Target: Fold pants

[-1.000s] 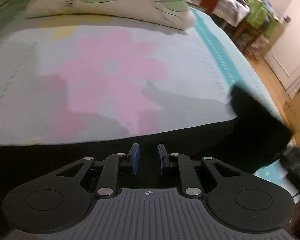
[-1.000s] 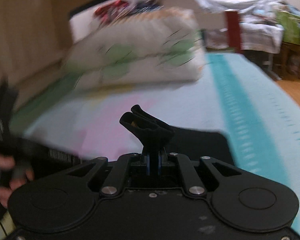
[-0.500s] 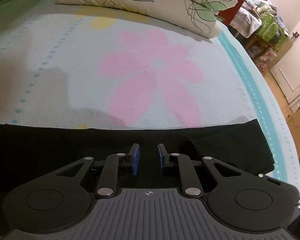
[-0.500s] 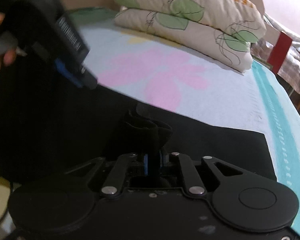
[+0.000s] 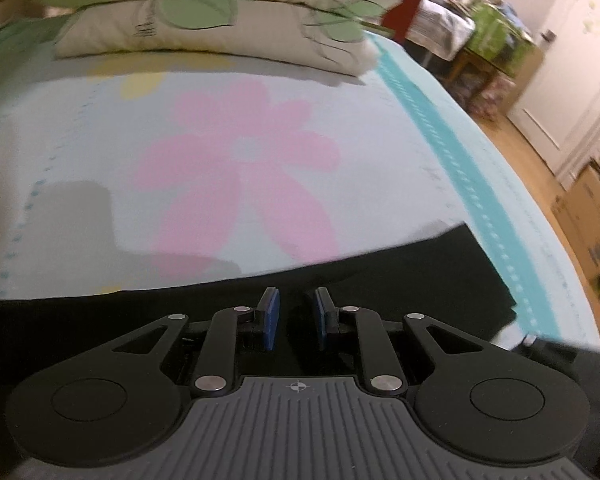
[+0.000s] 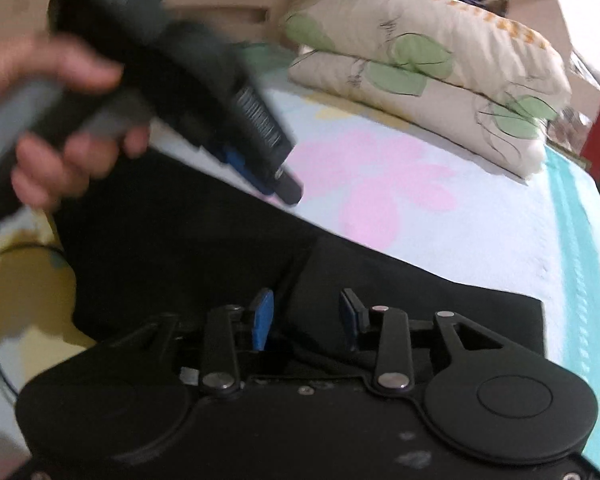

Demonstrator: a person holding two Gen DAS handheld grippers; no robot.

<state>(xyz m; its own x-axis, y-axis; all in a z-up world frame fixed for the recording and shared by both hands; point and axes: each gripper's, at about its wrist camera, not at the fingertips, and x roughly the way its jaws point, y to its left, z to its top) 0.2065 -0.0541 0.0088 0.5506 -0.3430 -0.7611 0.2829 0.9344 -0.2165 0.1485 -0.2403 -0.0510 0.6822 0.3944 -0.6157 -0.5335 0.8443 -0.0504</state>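
Note:
Black pants (image 5: 420, 272) lie flat across the near part of the bed, their right end stopping near the teal stripe. My left gripper (image 5: 296, 312) hovers over them, its blue pads a narrow gap apart with nothing between. The right wrist view shows that same left gripper (image 6: 284, 184) in a person's hand (image 6: 60, 120), above the far edge of the pants (image 6: 180, 232). My right gripper (image 6: 306, 316) sits low over a folded layer of the pants. Its jaws are opening, and the pads do not press on the cloth under them.
The bed sheet (image 5: 240, 160) is pale blue with a pink flower and a teal stripe (image 5: 460, 168) on the right. Two stacked leaf-print pillows (image 5: 220, 20) lie at the head. A wooden floor, cardboard boxes (image 5: 592, 216) and clutter are off the bed's right side.
The right gripper held a bunched fold of black cloth; it has lowered it onto the pants and its jaws have spread off it. The left gripper has drawn back slightly above the pants.

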